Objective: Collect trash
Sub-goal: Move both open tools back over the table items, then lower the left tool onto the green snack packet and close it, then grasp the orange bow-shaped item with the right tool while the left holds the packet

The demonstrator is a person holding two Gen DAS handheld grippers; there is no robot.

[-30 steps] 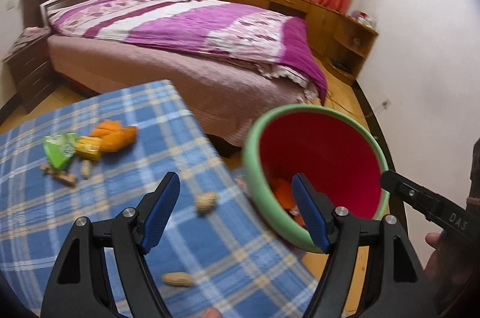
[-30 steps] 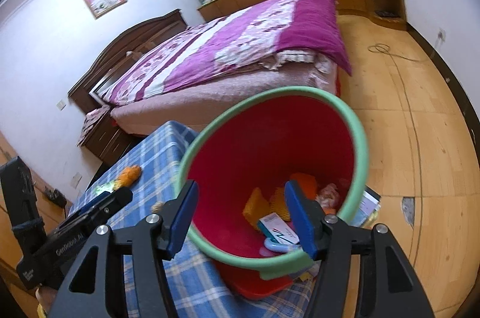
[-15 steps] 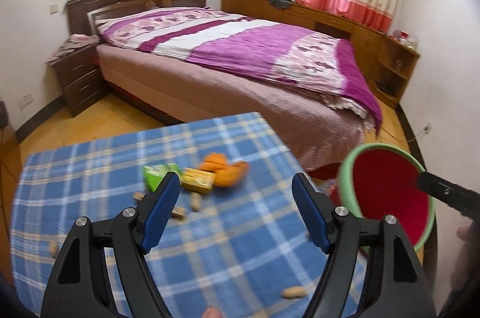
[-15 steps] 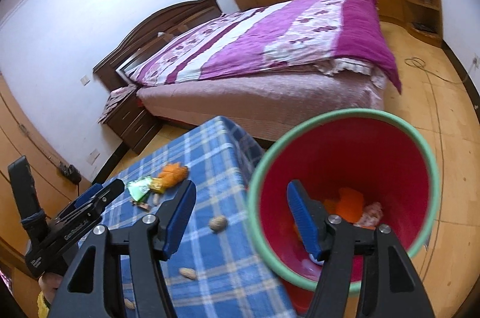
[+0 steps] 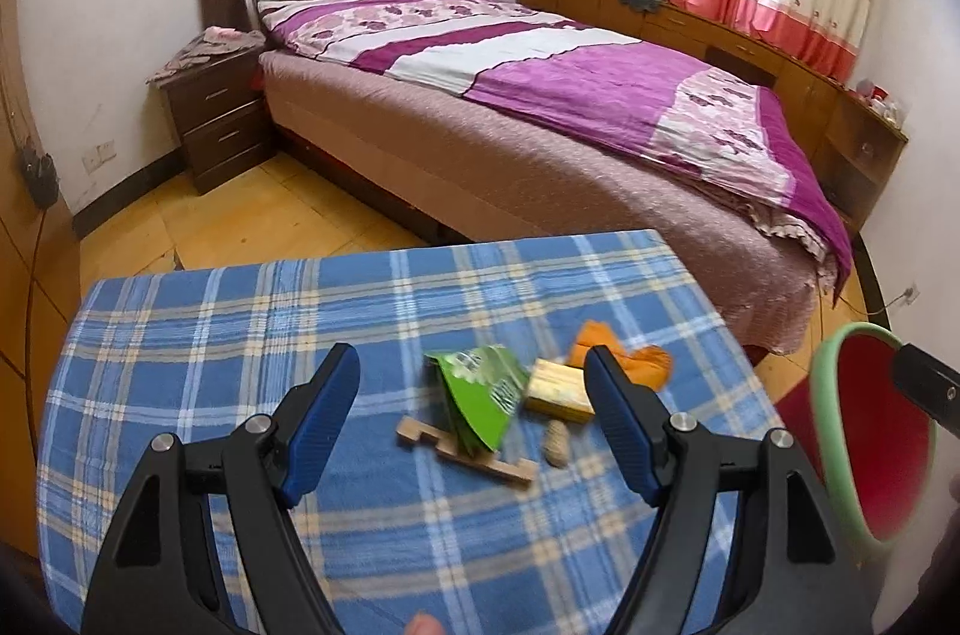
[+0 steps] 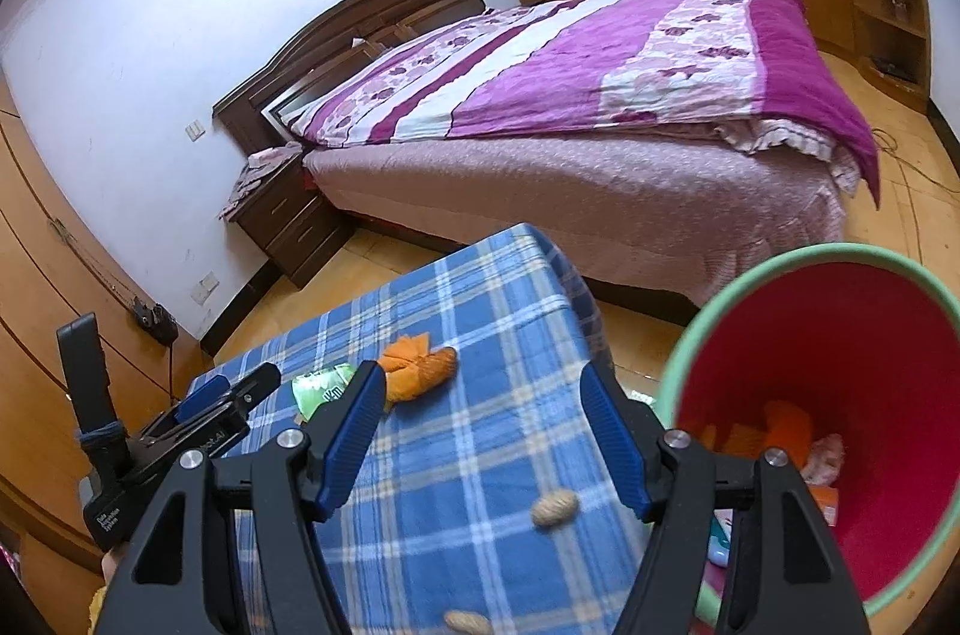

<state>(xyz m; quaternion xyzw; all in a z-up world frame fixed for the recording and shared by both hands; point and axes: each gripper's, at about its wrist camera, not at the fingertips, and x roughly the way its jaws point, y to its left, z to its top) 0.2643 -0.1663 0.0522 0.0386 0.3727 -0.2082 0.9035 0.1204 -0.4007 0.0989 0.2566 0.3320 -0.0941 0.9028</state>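
Note:
Trash lies on the blue plaid table (image 5: 240, 323): a green wrapper (image 5: 480, 395), a yellow packet (image 5: 558, 391), orange peel (image 5: 636, 359), a wooden piece (image 5: 462, 449) and a peanut (image 5: 556, 444). My left gripper (image 5: 471, 413) is open and empty, just short of this pile. My right gripper (image 6: 483, 428) is open and empty over the table; a peanut (image 6: 555, 508) lies between its fingers, another peanut (image 6: 468, 622) nearer. The red bin with a green rim (image 6: 840, 407) stands off the table's right edge and holds trash. The peel (image 6: 420, 365) and wrapper (image 6: 321, 386) show there too.
A bed with a purple quilt (image 5: 570, 95) stands beyond the table, a dark nightstand (image 5: 222, 113) at its left. Wooden cabinets (image 5: 720, 35) line the far wall under curtains. The floor is yellow wood.
My left gripper swung left from over the bin to face the trash pile on the table. My right gripper also turned left, so the bin slid to the right of its view.

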